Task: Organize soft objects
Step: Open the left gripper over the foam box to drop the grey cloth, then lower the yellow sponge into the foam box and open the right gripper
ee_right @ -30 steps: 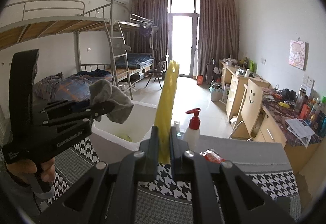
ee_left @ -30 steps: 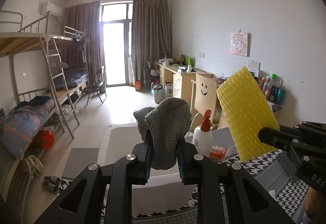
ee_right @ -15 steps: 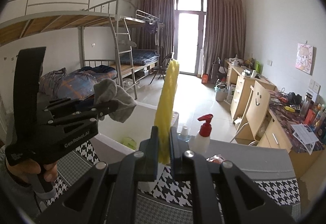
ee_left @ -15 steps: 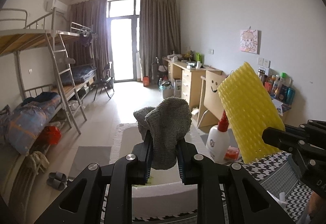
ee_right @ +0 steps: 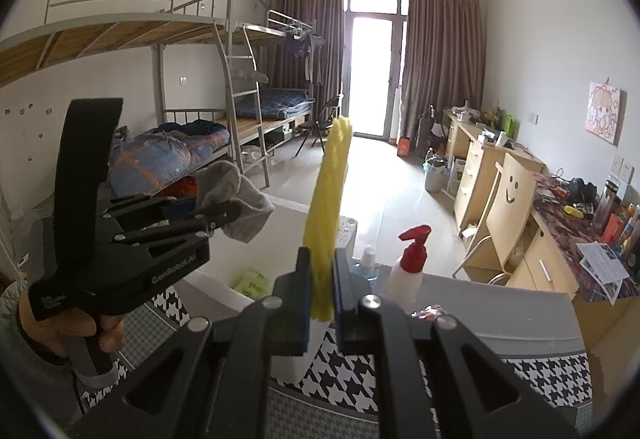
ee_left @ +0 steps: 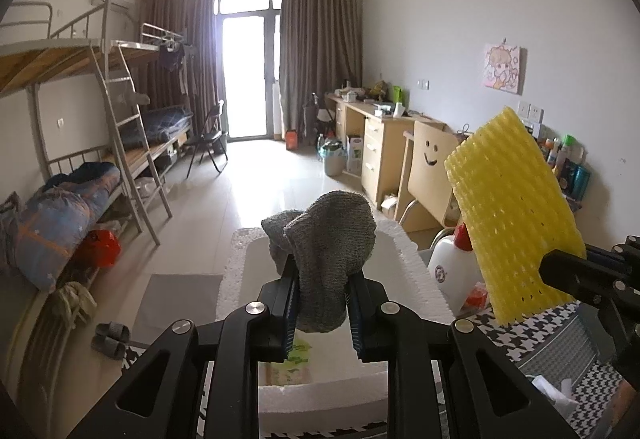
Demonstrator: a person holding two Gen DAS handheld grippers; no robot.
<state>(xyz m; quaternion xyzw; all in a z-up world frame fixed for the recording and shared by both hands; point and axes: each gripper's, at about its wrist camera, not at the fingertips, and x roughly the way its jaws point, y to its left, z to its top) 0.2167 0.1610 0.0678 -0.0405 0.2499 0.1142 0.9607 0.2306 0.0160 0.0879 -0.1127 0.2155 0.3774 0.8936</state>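
My left gripper (ee_left: 322, 303) is shut on a grey knitted cloth (ee_left: 326, 251) and holds it above the open white foam box (ee_left: 416, 275). The same cloth (ee_right: 236, 199) and left gripper (ee_right: 224, 217) show at the left of the right wrist view. My right gripper (ee_right: 322, 293) is shut on a yellow foam net sleeve (ee_right: 328, 207), held upright above the houndstooth table cover (ee_right: 348, 367). The sleeve also shows at the right of the left wrist view (ee_left: 512, 215). A green packet (ee_left: 298, 353) lies inside the box.
A white pump bottle with a red top (ee_right: 410, 267) stands beside the box on the table, next to a small blue-based bottle (ee_right: 366, 265) and a red wrapper (ee_right: 430, 311). A smiley-face chair (ee_right: 504, 215) and desk stand to the right, bunk beds (ee_right: 224, 127) to the left.
Both grippers have moved forward and up over the foam box, still holding their items. The box's inside and the green packet now show below the cloth.
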